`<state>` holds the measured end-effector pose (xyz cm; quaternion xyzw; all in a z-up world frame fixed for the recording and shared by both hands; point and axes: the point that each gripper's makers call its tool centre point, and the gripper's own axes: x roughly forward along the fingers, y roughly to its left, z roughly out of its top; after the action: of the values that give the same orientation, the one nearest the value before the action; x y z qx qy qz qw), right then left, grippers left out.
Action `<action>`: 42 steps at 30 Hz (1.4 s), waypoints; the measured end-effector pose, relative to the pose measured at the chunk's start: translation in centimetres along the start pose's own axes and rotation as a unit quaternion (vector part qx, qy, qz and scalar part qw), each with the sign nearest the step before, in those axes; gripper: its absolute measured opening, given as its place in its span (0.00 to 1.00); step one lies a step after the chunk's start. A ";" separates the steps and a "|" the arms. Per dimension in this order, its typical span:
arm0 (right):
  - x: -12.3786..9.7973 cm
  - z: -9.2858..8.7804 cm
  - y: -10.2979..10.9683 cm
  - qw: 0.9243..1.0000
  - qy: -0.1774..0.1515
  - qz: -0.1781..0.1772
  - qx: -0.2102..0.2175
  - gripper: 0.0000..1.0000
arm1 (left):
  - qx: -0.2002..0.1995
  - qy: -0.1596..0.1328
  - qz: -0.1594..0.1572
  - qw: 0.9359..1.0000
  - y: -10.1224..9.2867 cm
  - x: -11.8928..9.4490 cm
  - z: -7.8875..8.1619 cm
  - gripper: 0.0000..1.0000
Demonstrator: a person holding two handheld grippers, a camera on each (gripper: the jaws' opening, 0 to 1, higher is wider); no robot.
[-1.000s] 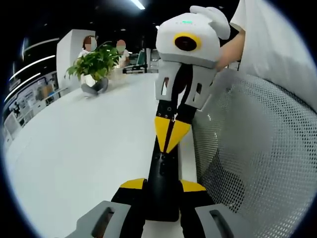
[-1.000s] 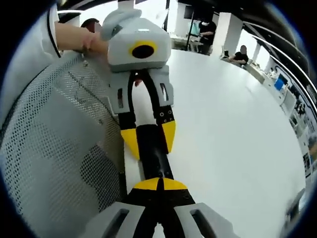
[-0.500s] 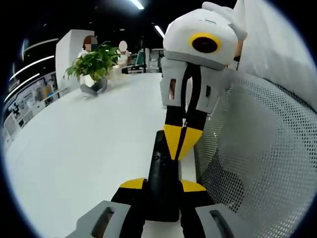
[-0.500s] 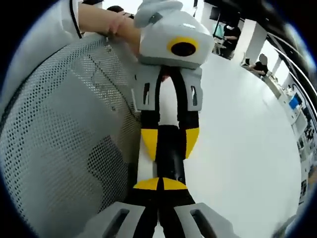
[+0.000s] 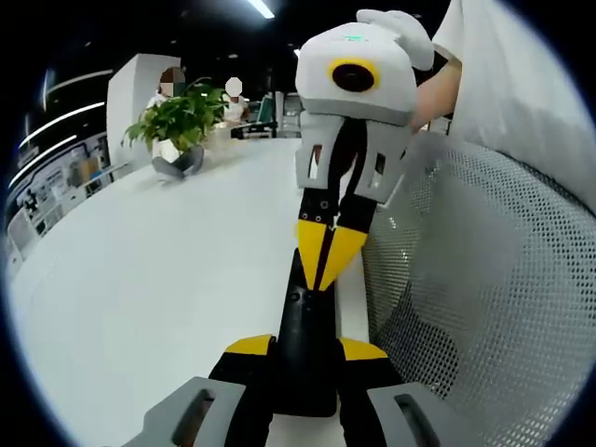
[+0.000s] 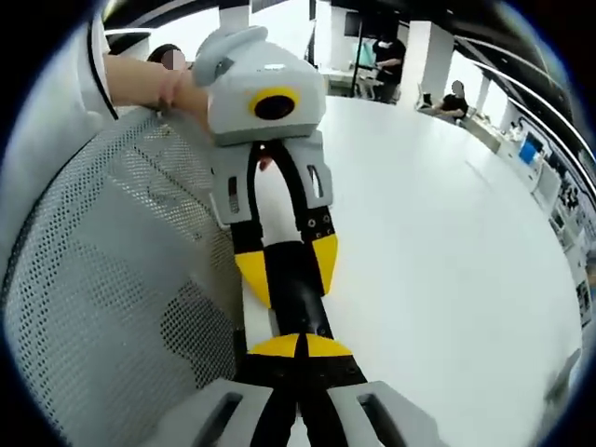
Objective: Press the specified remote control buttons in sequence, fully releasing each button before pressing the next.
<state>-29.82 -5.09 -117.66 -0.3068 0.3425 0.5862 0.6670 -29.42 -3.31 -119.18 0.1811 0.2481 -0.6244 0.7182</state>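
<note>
Room: big open office, white surface point(image 5: 140, 279) stretching off, potted plant point(image 5: 177, 126) at the far end, mesh chair back point(image 5: 484, 279) right alongside.
Remote control point(image 5: 307, 340): black, long, lying along the surface edge, clamped at its near end.
Left gripper point(image 5: 307, 349): closed on both sides of the remote control, holding it steady; seen in the right gripper view point(image 6: 284, 265) gripping the far end.
Right gripper point(image 5: 326, 256): yellow tips pinched together into one point, touching down on the remote control's top face; same shut tips at point(image 6: 300, 346).
Just changed: half a second ago, tip lifted clear and further along; now back down on the face, much like a second ago.
Meaning: looks like a fresh press after a full release, so sequence moving along. Which button, can't tell, too dark.
Watch out: pointed tip could skid off.
</note>
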 end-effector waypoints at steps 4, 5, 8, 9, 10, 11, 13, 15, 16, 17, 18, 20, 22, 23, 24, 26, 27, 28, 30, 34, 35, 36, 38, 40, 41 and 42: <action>0.6 0.0 -0.1 1.000 0.008 0.003 -0.003 0.00 | 0.001 0.000 0.000 1.000 0.0 0.0 0.0 0.25; 0.5 0.0 -0.1 1.000 0.011 0.006 -0.004 0.00 | 0.000 0.000 0.001 1.000 0.0 0.0 0.0 0.24; 0.5 -0.1 0.0 0.999 0.024 0.009 -0.020 0.00 | 0.000 0.000 0.000 1.000 0.0 0.0 0.0 0.24; 0.6 0.0 -0.1 0.999 0.030 0.008 -0.018 0.00 | 0.000 0.000 0.000 1.000 0.0 0.0 0.0 0.24; 0.6 0.0 -0.1 0.999 0.039 0.007 -0.026 0.00 | 0.000 0.000 0.000 1.000 0.0 0.0 0.1 0.24; 0.7 0.0 -0.1 0.999 0.044 0.004 -0.031 0.00 | 0.000 0.000 0.000 1.000 0.0 0.0 0.1 0.24; 0.8 0.1 -0.1 0.998 0.050 -0.004 -0.039 0.00 | 0.000 0.000 0.000 1.000 0.0 0.0 0.1 0.24; 0.8 0.1 -0.2 0.997 0.054 -0.008 -0.046 0.00 | 0.001 0.000 0.000 1.000 0.0 -0.1 0.1 0.24; 0.8 0.0 -0.2 0.997 0.055 -0.008 -0.046 0.00 | 0.001 0.000 0.000 1.000 0.0 -0.1 0.1 0.24; 0.7 0.0 -0.3 0.998 0.052 -0.005 -0.038 0.00 | 0.001 0.000 0.000 1.000 0.0 -0.1 0.1 0.24; 0.7 0.1 -0.2 0.999 0.044 0.003 -0.017 0.00 | 0.002 0.001 0.000 1.000 0.0 -0.1 0.1 0.24; 0.6 0.2 -0.3 0.998 0.026 0.023 0.043 0.00 | 0.002 0.001 0.001 1.000 -0.1 -0.1 0.0 0.24; 0.4 0.3 -1.5 0.998 0.016 0.003 0.057 0.00 | 0.001 0.000 0.000 1.000 0.0 -0.1 0.0 0.24; 0.2 0.4 -2.2 0.999 0.017 -0.007 0.045 0.00 | 0.001 0.000 0.000 1.000 -0.1 -0.1 0.0 0.24; 0.2 0.4 -2.2 0.999 0.018 -0.005 0.045 0.00 | 0.001 0.000 0.000 1.000 -0.1 -0.1 0.0 0.24; 0.4 0.4 -1.8 0.997 0.023 0.020 0.065 0.00 | 0.001 -0.001 0.000 1.000 -0.1 -0.1 0.0 0.24; 0.6 0.3 -1.5 0.997 0.026 0.035 0.071 0.00 | 0.001 -0.001 0.000 1.000 -0.1 -0.1 0.1 0.24; 0.7 0.1 -1.3 0.996 0.033 0.044 0.069 0.00 | 0.001 -0.001 -0.001 1.000 -0.1 -0.1 0.1 0.24; 0.9 0.2 -1.4 0.997 0.030 0.038 0.060 0.00 | 0.001 -0.001 -0.001 1.000 -0.1 -0.1 0.1 0.24; 0.9 0.1 -1.4 0.995 0.052 0.054 0.061 0.00 | 0.001 -0.001 -0.001 1.000 -0.1 -0.1 0.0 0.24; 1.0 0.1 -1.4 0.995 0.059 0.056 0.064 0.00 | 0.001 -0.002 -0.001 1.000 -0.1 -0.1 0.0 0.24; 1.1 0.1 -1.5 0.994 0.068 0.057 0.064 0.00 | 0.001 -0.002 -0.002 1.000 -0.1 -0.1 0.1 0.24; 1.2 0.1 -1.6 0.992 0.085 0.064 0.075 0.00 | 0.002 -0.002 -0.002 1.000 -0.1 -0.1 0.1 0.24; 1.3 0.1 -1.7 0.989 0.095 0.065 0.087 0.00 | 0.002 -0.002 -0.002 1.000 -0.1 -0.1 0.1 0.24; 1.4 0.1 -1.8 0.989 0.097 0.068 0.088 0.00 | 0.001 -0.002 -0.002 1.000 -0.1 -0.1 0.1 0.24; 1.5 0.1 -1.9 0.987 0.104 0.069 0.098 0.00 | 0.002 -0.002 -0.002 1.000 -0.1 -0.1 0.0 0.24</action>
<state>-27.85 -4.39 -118.78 -0.2749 0.4860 0.5597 0.6123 -29.49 -3.31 -119.11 0.1807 0.2458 -0.6266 0.7172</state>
